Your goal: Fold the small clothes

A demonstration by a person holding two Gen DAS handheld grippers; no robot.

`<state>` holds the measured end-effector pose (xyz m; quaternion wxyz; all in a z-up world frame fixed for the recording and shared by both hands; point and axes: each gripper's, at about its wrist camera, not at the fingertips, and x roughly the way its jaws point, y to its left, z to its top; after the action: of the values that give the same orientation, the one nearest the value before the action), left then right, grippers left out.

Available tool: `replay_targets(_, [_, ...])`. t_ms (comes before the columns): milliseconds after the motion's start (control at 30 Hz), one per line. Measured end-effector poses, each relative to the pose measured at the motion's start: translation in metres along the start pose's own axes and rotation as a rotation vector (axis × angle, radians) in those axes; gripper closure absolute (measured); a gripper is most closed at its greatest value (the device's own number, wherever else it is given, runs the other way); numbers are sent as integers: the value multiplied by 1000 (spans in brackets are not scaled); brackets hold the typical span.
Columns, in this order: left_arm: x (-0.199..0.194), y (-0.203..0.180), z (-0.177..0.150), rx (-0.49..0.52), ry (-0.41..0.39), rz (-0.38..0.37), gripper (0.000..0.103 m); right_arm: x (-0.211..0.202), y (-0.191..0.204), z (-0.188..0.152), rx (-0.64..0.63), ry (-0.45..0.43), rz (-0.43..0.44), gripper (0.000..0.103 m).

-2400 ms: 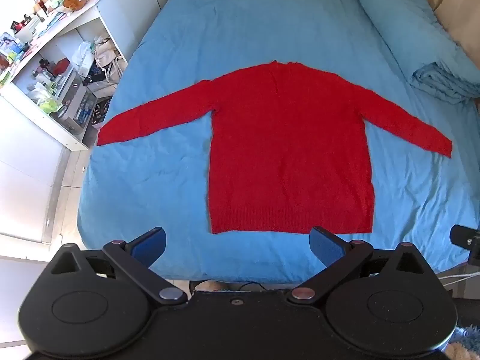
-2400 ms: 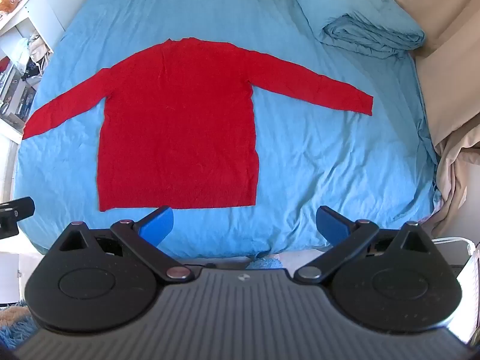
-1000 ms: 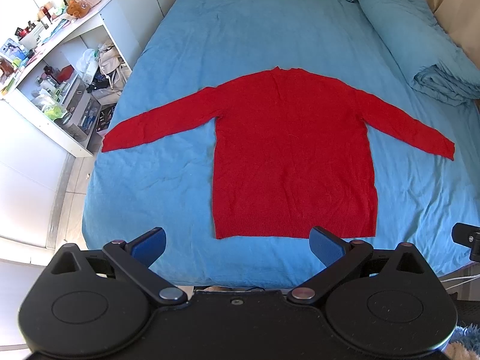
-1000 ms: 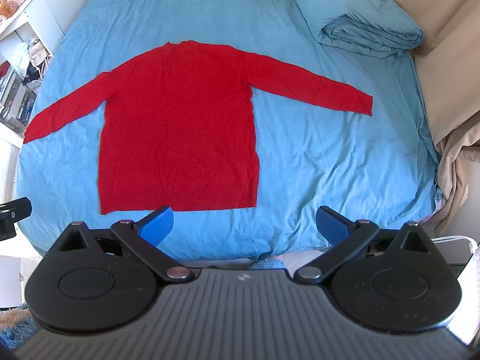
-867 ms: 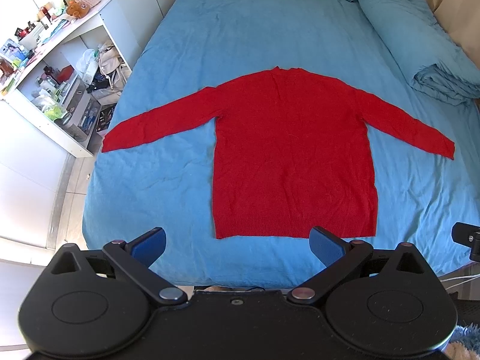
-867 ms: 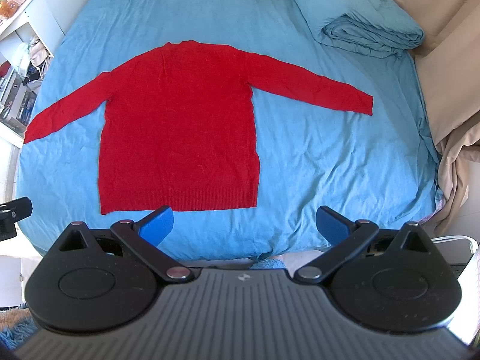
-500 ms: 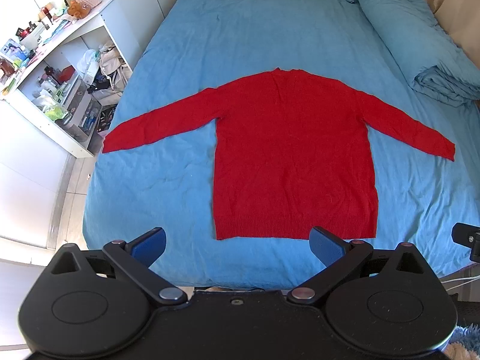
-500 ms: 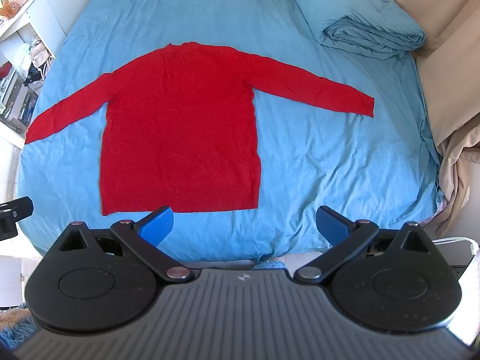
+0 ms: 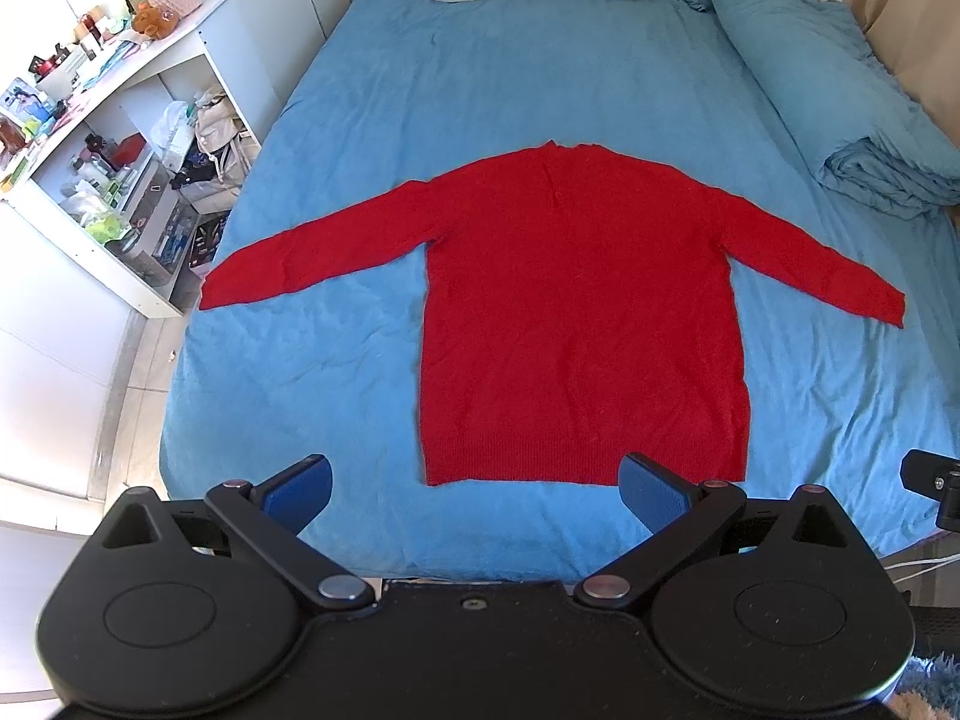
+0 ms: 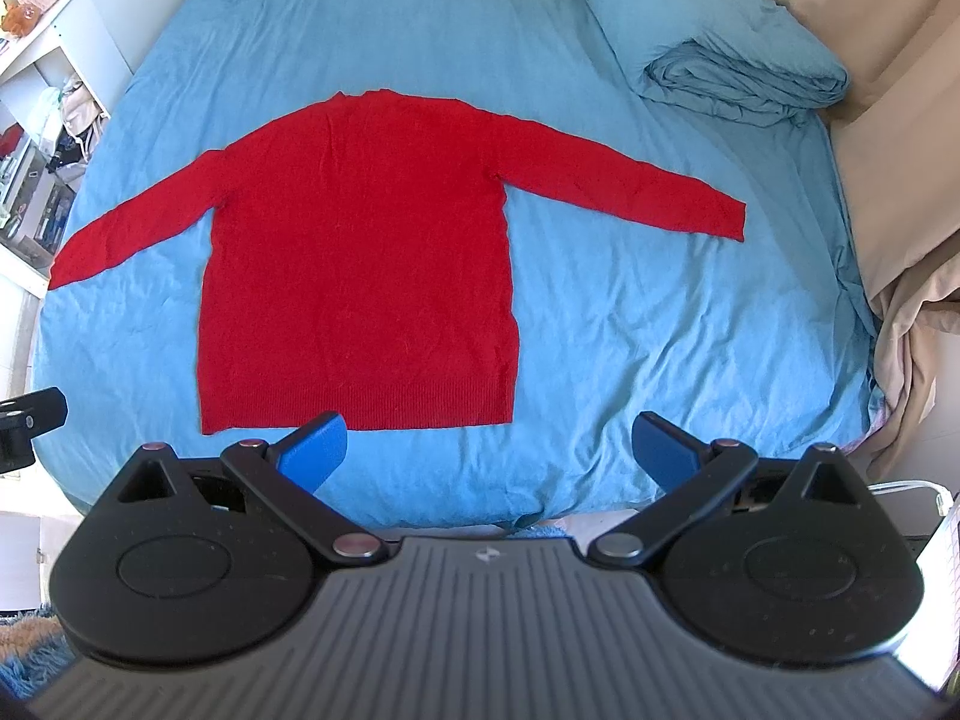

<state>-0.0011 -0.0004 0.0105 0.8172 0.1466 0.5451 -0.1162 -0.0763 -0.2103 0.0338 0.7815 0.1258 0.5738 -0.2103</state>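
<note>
Ideally, a cuff of the flat red knit sweater (image 9: 582, 324) is pinched first & carried inward; left gripper (image 9: 474, 483) & right gripper (image 10: 489, 438) are held wide open, empty, near the hem.

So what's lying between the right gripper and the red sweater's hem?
Only bare blue bedsheet lies between the open right gripper and the red sweater, as the right wrist view shows.

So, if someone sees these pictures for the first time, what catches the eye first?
First the red sweater, spread flat with both sleeves out on the middle of the blue bed. Next, the folded blue duvet along the bed's right side. Near the camera, the left claw and right claw are both open at the bed's foot, touching nothing.
</note>
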Motion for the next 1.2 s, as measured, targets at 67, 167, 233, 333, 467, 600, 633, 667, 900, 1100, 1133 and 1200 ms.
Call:
replay_targets(67, [0, 0, 0, -1, 3, -4, 0, 0, -1, 0, 0, 0, 0, 0])
replay_targets(167, [0, 0, 1, -5, 5, -4, 0, 0, -1, 0, -3, 1, 2, 0])
replay_targets(233, [1, -1, 1, -7, 6, -3, 0, -1, -1, 0, -5, 0, 2, 0])
replay_targets(333, [1, -2, 2, -7, 7, -2, 0, -1, -3, 0, -4, 0, 5, 0])
replay_targets(467, [2, -1, 3, -9, 11, -5, 0, 0, -3, 1, -1, 5, 7, 0])
replay_targets(600, [2, -1, 4, -10, 9, -2, 0, 1, -2, 1, -3, 3, 12, 0])
replay_targets(633, [2, -2, 4, -10, 8, -2, 0, 1, -2, 1, -3, 2, 13, 0])
replay_targets(667, [2, -2, 4, -11, 8, 0, 0, 2, -2, 1, -2, 2, 14, 0])
replay_targets(900, [-2, 0, 10, -33, -11, 6, 0, 2, -2, 3, 3, -2, 14, 0])
replay_targets(1100, [-9, -6, 41, 3, -79, -21, 0, -5, -8, 18, 33, -36, -3, 0])
replay_targets(1133, [-8, -8, 49, 10, -88, -31, 0, -6, -11, 21, 43, -47, -5, 0])
replay_targets(1200, [-6, -14, 70, 19, -108, -59, 0, -7, -22, 31, 76, -71, -11, 0])
